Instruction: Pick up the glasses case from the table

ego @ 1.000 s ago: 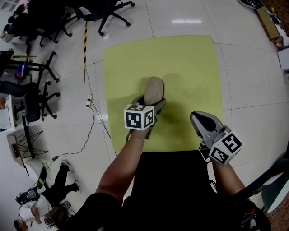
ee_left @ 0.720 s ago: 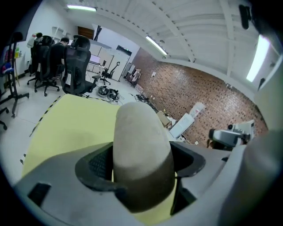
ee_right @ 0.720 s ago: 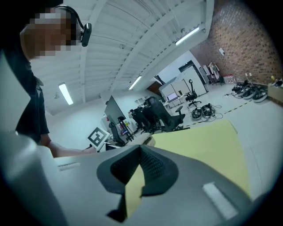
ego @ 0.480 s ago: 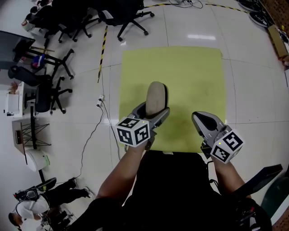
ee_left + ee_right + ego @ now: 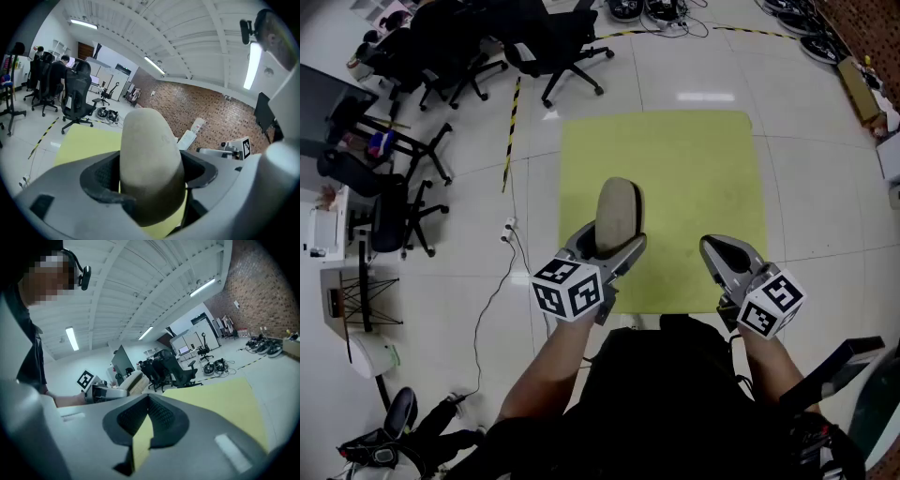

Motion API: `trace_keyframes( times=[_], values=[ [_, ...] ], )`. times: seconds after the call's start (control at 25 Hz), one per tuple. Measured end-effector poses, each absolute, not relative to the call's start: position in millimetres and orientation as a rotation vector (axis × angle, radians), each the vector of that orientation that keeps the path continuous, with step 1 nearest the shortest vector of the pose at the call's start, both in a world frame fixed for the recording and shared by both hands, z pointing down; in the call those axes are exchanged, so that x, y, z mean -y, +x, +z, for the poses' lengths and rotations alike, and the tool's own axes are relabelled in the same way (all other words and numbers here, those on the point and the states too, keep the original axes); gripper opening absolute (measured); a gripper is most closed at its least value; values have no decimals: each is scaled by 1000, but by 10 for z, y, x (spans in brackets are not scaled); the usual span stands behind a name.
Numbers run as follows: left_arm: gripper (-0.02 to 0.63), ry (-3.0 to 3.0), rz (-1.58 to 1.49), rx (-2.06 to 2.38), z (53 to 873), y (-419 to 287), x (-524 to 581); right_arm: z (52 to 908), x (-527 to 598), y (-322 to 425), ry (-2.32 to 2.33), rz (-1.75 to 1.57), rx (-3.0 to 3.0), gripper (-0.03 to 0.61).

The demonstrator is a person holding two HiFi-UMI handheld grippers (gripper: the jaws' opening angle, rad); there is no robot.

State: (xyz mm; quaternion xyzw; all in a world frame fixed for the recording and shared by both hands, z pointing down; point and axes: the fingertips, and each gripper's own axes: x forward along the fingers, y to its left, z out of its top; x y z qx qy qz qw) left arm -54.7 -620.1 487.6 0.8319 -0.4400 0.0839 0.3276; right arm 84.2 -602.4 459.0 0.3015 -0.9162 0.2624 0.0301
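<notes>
Nothing you can read here: no words, numbers or brand anywhere in view. Only black-and-white square patterns on the left cube [image 5: 570,289] and the right cube [image 5: 771,305], and those carry no letters.

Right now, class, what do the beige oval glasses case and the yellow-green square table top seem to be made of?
Beige oval glasses case: probably fabric or faux leather, matte; its surface is dull and glare-free. Yellow-green square table top: perhaps laminate or a mat, matte; flat, even colour, no reflections.
</notes>
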Motion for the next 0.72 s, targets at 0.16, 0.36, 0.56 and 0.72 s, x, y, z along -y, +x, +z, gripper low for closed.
trace_keyframes(
  times=[0.16, 0.36, 0.56, 0.72],
  values=[
    [382, 2244, 152, 1146, 4562, -683, 6070, 4447, 5884, 732, 958, 753, 2821, 2],
    [382, 2289, 95, 1135, 4388, -921, 5792, 4345, 5604, 582, 1022, 695, 2807, 2],
    [382, 2330, 49, 1105, 4255, -1122, 5451, 4229, 5275, 440, 1092, 645, 2794, 2],
    [382, 2375, 30, 1077, 4149, -1240, 5240, 4135, 5071, 350, 1149, 607, 2792, 2]
  ],
)
